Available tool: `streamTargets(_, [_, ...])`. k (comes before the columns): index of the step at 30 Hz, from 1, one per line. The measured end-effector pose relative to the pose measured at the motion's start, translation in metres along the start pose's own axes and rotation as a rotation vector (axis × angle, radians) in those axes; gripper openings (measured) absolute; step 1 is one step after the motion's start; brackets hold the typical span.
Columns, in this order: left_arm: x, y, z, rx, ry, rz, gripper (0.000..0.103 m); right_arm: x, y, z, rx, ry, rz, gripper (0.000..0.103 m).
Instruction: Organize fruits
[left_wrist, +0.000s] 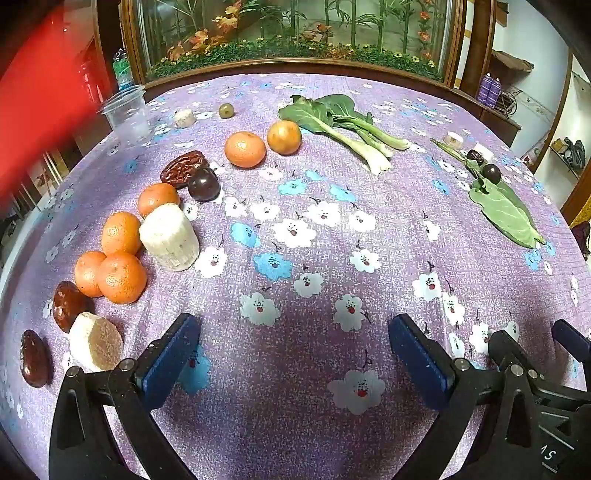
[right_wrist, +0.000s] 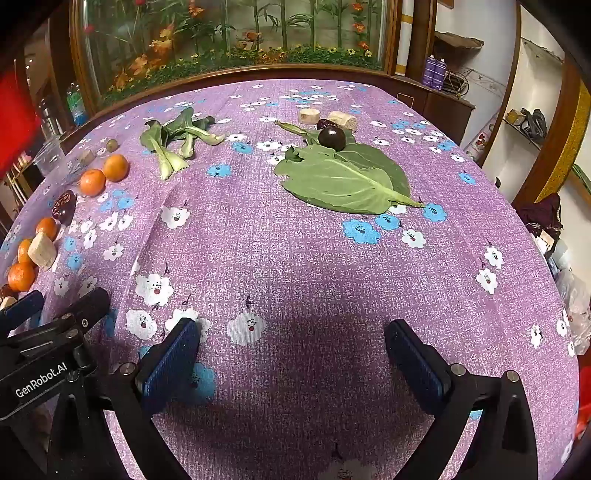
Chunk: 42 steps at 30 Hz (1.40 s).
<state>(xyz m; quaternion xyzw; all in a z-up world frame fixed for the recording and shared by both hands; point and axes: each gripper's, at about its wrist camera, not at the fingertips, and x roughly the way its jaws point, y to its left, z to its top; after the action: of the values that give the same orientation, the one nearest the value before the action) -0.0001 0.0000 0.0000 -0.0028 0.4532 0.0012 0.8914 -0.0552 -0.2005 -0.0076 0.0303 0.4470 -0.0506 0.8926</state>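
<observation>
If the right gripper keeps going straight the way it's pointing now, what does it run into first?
Most likely the bare purple tablecloth. The right gripper tilts down at the table with open, empty jaws, and nothing lies just ahead. The big green leaf lies farther on, probably beyond that line, though depth is unclear.

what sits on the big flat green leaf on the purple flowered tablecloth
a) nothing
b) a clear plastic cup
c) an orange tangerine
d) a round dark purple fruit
d: a round dark purple fruit rests at the far end of the big flat green leaf; the tangerines and cup are off at the left side of the cloth.
</observation>
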Motion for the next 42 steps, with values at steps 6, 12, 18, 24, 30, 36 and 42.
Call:
streamTargets(6, [0.000,0.000,0.000,0.000,0.003,0.001,0.103,0.000,0.000,0.000,0.001,0.003,0.001,0.103])
streamTargets(12, [0.003,0.001,0.002,0.011,0.023,-0.001,0.103,0.001,0.001,0.001,0.000,0.004,0.000,0.103])
streamTargets(18, [-0.003,0.005,-0.002,0.037,0.044,-0.025,0.103,0.001,0.000,0.001,-0.002,0.004,0.001,0.103])
streamTargets(24, [-0.022,0.015,-0.011,0.013,0.012,-0.057,0.103,0.001,0.001,0.002,-0.005,0.008,0.003,0.103])
streamTargets(30, [-0.062,0.029,-0.014,-0.005,-0.095,-0.061,0.103,-0.007,0.001,-0.001,-0.007,-0.013,-0.020,0.102])
streamTargets(36, [-0.090,0.042,-0.017,-0.026,-0.166,-0.055,0.103,-0.036,0.006,-0.002,0.012,-0.085,0.017,0.102])
streamTargets(42, [-0.125,0.053,-0.024,-0.038,-0.265,-0.023,0.103,-0.075,0.025,-0.003,0.007,-0.211,0.063,0.102])
